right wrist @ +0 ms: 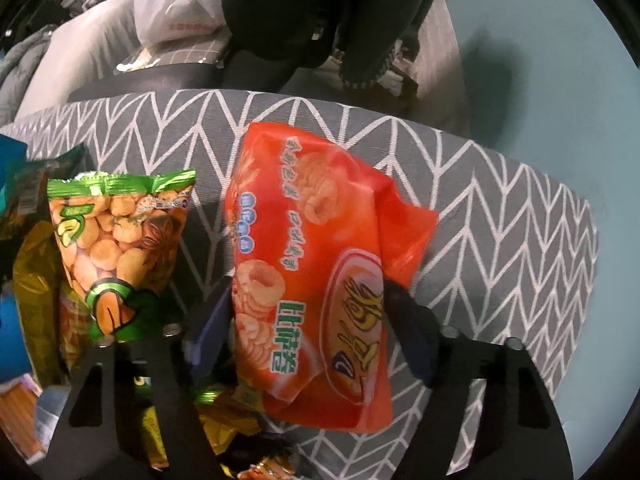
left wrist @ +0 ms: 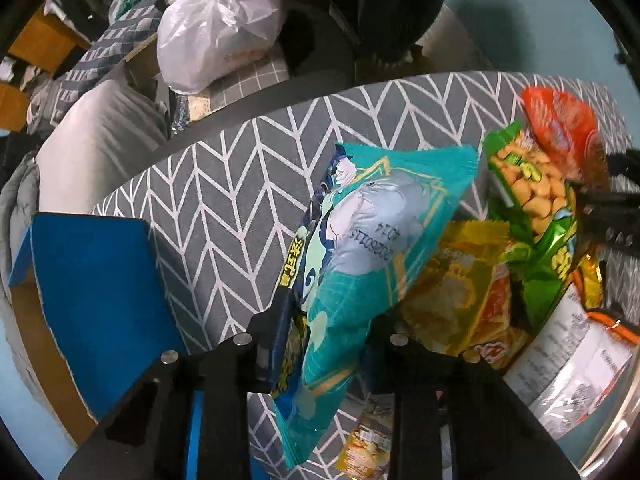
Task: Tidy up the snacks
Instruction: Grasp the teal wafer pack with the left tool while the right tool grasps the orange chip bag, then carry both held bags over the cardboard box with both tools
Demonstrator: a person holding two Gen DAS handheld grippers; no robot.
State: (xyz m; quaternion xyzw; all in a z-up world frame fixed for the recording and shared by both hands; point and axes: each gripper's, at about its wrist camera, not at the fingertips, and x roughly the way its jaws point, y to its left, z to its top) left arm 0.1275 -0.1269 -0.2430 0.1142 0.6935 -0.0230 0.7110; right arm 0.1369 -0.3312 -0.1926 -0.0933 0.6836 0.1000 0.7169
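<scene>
Nearest your left gripper (left wrist: 320, 332): one teal foil snack bag printed with a pale-haired cartoon figure (left wrist: 360, 248), pinched between the jaws at its lower half and raised off the grey cloth with the white chevron pattern (left wrist: 224, 200). Its upper end tilts toward the snack heap.

Nearest your right gripper (right wrist: 312, 344): one orange-red plastic bag of ring-shaped crisps (right wrist: 320, 272). The jaws stand either side of its lower part and appear closed on it; whether its far end rests on the cloth, I cannot tell.

Beside the orange-red bag, on its left in the right wrist view: one green foil bag of beige coated nuts (right wrist: 116, 248), atop the heap. Under and around the green bag: yellow and orange crinkled packets (left wrist: 460, 292), and a clear-windowed packet with a white printed label (left wrist: 572, 352).

Across the cloth from the heap, on the far side of the teal bag: one blue-faced cardboard box, flap open (left wrist: 92, 280). Beyond the cloth's far edge: one white plastic carrier bag (left wrist: 216, 28) and a person in dark clothing (right wrist: 312, 12).

Step in hand, as I judge it: sorting has begun, both of your grippers loaded, most of the heap unsorted.

Next move, likely: carry each bag clear of the heap and set it down in its own group, perhaps in the blue box. Keep the slippery foil from sliding out of the jaws.
</scene>
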